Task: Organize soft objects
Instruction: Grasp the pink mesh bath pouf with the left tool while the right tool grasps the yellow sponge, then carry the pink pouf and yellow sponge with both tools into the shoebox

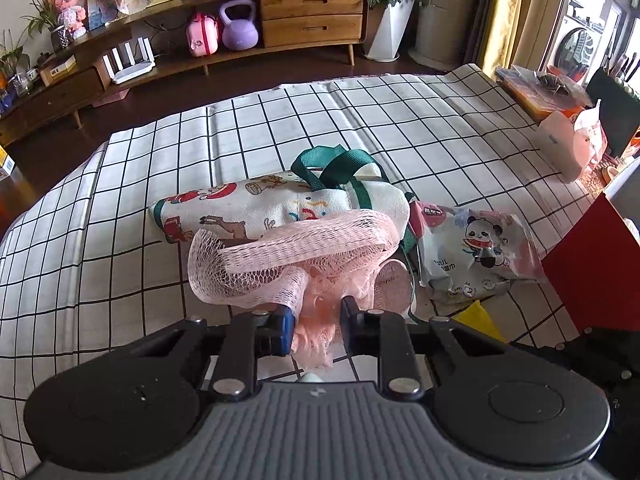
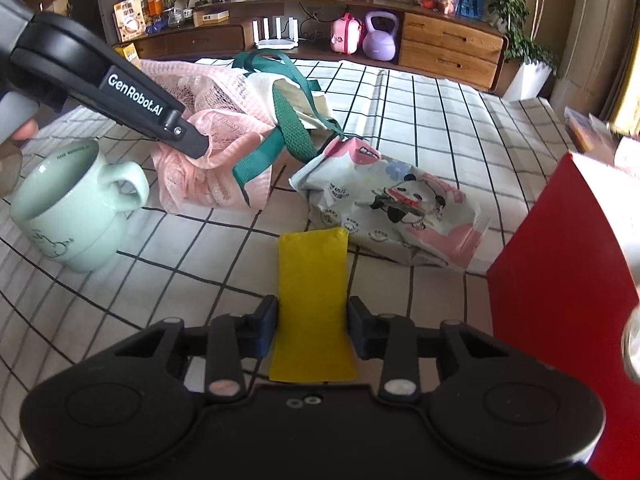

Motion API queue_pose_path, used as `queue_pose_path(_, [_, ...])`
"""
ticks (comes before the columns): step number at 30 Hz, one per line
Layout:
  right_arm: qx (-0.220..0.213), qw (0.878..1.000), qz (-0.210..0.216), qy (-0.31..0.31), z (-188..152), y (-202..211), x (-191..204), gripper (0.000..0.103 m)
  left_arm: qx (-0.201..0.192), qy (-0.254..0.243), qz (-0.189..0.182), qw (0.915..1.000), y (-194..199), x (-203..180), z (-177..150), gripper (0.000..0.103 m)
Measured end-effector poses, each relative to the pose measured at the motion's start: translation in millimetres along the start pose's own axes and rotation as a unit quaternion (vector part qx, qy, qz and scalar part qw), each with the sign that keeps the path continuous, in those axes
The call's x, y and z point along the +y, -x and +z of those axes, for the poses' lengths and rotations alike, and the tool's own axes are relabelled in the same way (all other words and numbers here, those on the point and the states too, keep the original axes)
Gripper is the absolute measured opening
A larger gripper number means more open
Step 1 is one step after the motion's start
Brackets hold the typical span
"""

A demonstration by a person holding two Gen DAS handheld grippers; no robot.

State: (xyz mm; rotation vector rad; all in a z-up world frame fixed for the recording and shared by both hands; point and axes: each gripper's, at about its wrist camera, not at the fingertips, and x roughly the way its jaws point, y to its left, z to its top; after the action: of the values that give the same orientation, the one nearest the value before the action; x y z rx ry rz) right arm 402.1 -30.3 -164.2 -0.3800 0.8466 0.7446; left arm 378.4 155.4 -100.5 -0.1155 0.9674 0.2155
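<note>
While the pink mesh pouf (image 1: 296, 256) is pinched in the left gripper (image 1: 316, 322) and the yellow sponge (image 2: 312, 300) is clamped by the right gripper (image 2: 312, 322); mesh could get snagged on the tote's green straps (image 2: 294, 132) just ahead if lifted carelessly.

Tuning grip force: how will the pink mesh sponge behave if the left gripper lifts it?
Probably floppy: the pink mesh sponge lies in loose loops and ruffles. Likely very light, being open netting. It may snag or drag the bag, since one loop drapes over it. The left gripper pinches only a ruffle.
</note>
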Motion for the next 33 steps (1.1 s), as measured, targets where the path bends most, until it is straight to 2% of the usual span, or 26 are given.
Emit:
queue_pose_path(1, [0.001,1.0,0.006,-0.008,-1,3,-1,0.036,-0.003,0.002,-0.002,1.0,2,0,-1,0.016])
queue_pose_path(7, [-0.002,0.999,0.028,-0.044,-12,26,-6,0.036,-0.024,0.005,-0.009,0.9997,19,0,-4,0.012])
queue_pose_path(20, [-0.037,0.995,0.043,-0.086,-29,97,-20,0.036,-0.069,0.022,-0.03,0.9969,70,-4,-11,0.01])
queue_pose_path(33, [-0.073,0.99,0.035,-0.111,-51,166,-33,0.036,-0.095,0.015,-0.088,0.9914,124,-29,-30,0.01])
